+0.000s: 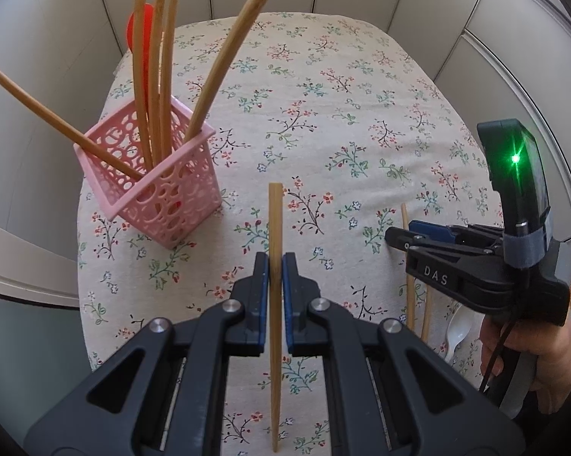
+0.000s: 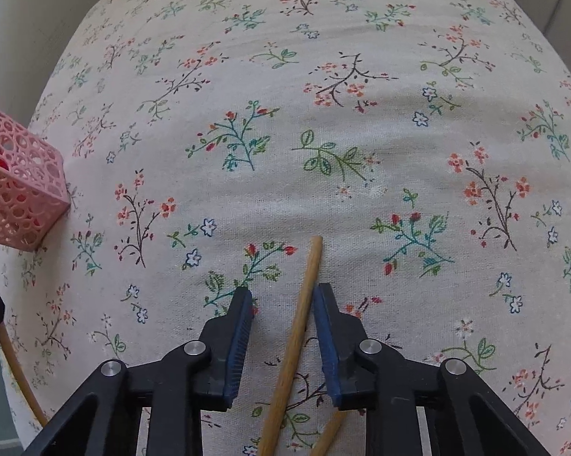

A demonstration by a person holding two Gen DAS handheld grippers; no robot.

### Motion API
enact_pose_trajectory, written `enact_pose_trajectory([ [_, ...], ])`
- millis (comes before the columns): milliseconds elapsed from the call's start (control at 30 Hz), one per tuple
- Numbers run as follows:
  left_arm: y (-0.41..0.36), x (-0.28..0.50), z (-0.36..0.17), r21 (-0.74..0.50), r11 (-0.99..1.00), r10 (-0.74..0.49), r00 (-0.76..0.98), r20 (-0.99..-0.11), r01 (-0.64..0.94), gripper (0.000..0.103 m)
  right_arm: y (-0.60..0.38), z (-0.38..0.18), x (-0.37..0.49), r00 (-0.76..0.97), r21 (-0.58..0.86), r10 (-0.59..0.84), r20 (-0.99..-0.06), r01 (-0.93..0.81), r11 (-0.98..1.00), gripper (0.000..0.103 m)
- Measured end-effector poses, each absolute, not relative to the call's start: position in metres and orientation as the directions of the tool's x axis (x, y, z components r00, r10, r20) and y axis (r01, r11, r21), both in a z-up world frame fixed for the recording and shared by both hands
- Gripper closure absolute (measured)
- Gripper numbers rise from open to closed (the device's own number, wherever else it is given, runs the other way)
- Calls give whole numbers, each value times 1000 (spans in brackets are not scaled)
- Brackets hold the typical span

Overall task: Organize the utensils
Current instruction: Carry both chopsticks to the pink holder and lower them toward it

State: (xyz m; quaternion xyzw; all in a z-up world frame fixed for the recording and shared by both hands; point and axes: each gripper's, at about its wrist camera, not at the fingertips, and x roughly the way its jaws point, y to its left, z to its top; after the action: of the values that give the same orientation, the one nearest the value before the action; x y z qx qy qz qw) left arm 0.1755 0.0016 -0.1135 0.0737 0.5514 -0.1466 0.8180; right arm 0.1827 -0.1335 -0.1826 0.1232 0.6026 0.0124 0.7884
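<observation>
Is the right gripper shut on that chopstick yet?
No, open: the right gripper straddles the chopstick, with gaps visible at both pads.

Pink perforated holder (image 1: pixel 160 182) stands upright containing several bamboo chopsticks (image 1: pixel 148 76) and a red utensil (image 1: pixel 139 30); two loose chopsticks (image 2: pixel 296 342) lie flat nearby.

Our left gripper (image 1: pixel 276 266) fills the bottom centre of the left wrist view, its two blue-padded fingers closed tight, pointing up the frame. At the right edge of that view our right gripper (image 1: pixel 393 236) reaches leftward, our right hand (image 1: pixel 528 361) wrapped around its handle. In the right wrist view its jaws stand apart at the bottom centre.
</observation>
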Motion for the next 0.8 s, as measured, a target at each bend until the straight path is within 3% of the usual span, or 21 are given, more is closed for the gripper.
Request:
enact_pose_trajectory([
  [133, 3, 176, -113, -40, 950, -154, 352, -923, 310, 95, -119, -183, 182, 283, 108, 81, -956, 81, 991, 74],
  [200, 3, 175, -113, -40, 951, -153, 354, -923, 307, 95, -115, -183, 181, 305, 77, 49, -951, 78, 994, 81],
  [267, 3, 174, -111, -38, 951, -153, 360, -920, 307, 95, -115, -183, 180, 318, 78, 48, -947, 81, 994, 95],
  [500, 12, 169, -94, -48, 954, -172, 408, -896, 297, 95, -130, -171, 180, 367, 172, 123, -922, 106, 979, 96],
  [800, 23, 152, -50, -58, 952, -215, 522, -825, 301, 95, -129, -101, 162, 532, 261, 195, -824, 51, 964, 98],
])
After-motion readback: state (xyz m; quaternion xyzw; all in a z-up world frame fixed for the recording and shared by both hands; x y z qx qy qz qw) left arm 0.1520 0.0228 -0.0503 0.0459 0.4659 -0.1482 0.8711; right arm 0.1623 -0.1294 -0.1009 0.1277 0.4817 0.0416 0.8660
